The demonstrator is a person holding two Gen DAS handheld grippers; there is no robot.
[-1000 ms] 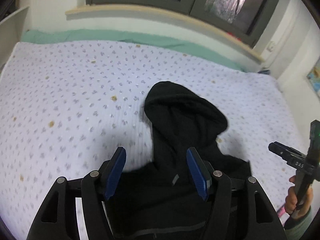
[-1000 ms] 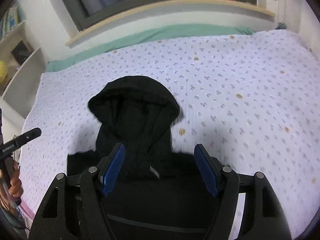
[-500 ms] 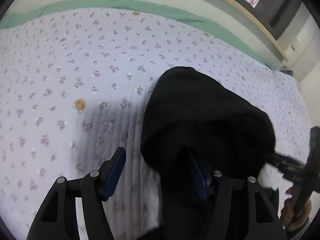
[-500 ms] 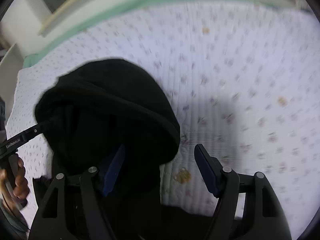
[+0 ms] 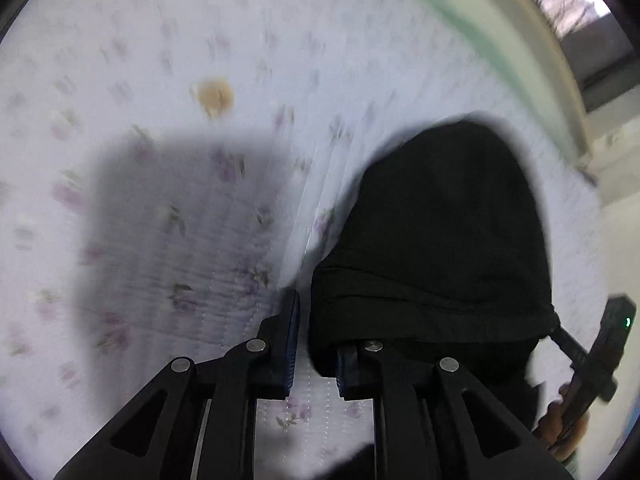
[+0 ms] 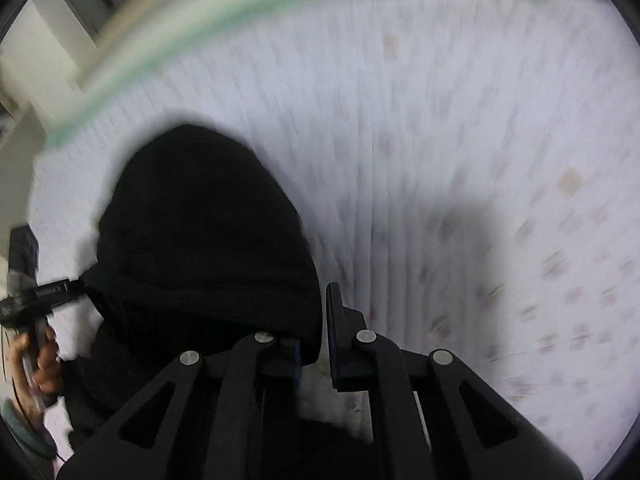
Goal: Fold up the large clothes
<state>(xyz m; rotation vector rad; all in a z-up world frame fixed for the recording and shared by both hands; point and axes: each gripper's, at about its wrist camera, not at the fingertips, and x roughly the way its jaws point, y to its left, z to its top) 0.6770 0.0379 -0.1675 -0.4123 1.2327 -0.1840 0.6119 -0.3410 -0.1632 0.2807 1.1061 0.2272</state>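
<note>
Brown blotch (image 5: 212, 96) on bedspread (image 5: 160, 200) sharp only from left wrist

The black hood (image 5: 436, 240) bulks up directly ahead of both tools. It covers the right side of the left gripper (image 5: 316, 332) and the left side of the right gripper (image 6: 316, 320), so no straight path runs between the 2. Open floral bedspread (image 5: 160, 80) lies to the left of the hood in the left wrist view and to its right in the right wrist view (image 6: 480, 160), bare apart from shadow. At the far edge the green sheet band (image 6: 192, 24) and the pale wall ledge (image 5: 532, 40) close off the bed.
</note>
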